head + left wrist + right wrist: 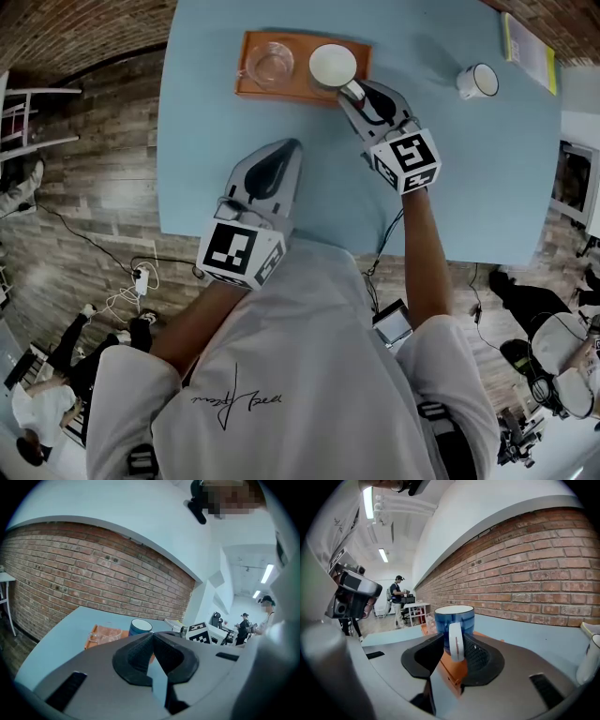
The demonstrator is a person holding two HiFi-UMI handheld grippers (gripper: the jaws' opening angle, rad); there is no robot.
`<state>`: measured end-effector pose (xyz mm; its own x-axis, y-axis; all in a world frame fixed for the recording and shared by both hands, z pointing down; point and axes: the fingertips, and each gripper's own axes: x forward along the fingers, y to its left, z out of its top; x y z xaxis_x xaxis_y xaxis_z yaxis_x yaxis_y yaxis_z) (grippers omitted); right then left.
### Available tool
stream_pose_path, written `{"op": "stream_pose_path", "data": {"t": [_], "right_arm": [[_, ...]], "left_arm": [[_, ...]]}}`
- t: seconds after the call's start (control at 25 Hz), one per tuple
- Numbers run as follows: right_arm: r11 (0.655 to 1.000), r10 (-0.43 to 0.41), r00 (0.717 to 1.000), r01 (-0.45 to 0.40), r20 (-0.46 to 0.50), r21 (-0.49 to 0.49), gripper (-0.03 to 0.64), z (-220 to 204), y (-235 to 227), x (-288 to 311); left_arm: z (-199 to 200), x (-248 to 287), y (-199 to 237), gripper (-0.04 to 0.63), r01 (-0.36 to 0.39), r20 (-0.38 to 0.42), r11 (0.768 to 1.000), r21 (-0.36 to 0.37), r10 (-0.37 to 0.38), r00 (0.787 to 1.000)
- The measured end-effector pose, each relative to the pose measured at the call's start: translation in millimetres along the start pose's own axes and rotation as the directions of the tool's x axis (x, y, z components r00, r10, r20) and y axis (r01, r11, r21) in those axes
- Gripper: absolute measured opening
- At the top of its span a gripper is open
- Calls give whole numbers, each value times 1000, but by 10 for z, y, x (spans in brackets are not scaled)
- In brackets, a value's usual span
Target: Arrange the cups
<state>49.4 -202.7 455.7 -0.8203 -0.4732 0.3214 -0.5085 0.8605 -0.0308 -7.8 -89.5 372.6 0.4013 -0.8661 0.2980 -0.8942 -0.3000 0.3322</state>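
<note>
Mug (454, 618) handle pinched in right tongs (454, 643), on tray (248, 89). Left tongs (152, 638) pressed together above blue bench (469, 178), brick wall (93, 583) ahead.

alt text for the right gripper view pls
The right gripper clasps the white handle of a blue mug standing on an orange tray. The tray sits on a light blue table beside a brick wall.

The head view looks steeply down on the table (206, 122), with the tray (305, 42) at 12 o'clock, while both gripper views sit low and close, facing the brick wall (93, 583) and sharing that tray and the blue cup (454, 616).
</note>
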Motion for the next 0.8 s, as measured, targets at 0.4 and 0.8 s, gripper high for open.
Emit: {"op": "stream_pose_path", "data": {"t": [0.4,0.8], "right_arm": [[1000,-24,999,24,23,4,77,23,32,2],[992,-125,992,126,29,-25,64,23,87,2]], "left_arm": [[0,15,-18,9,2,-7,1000,1,-2,1000],[-22,-19,-16,9,-5,1,1000,4,5,1000]]}}
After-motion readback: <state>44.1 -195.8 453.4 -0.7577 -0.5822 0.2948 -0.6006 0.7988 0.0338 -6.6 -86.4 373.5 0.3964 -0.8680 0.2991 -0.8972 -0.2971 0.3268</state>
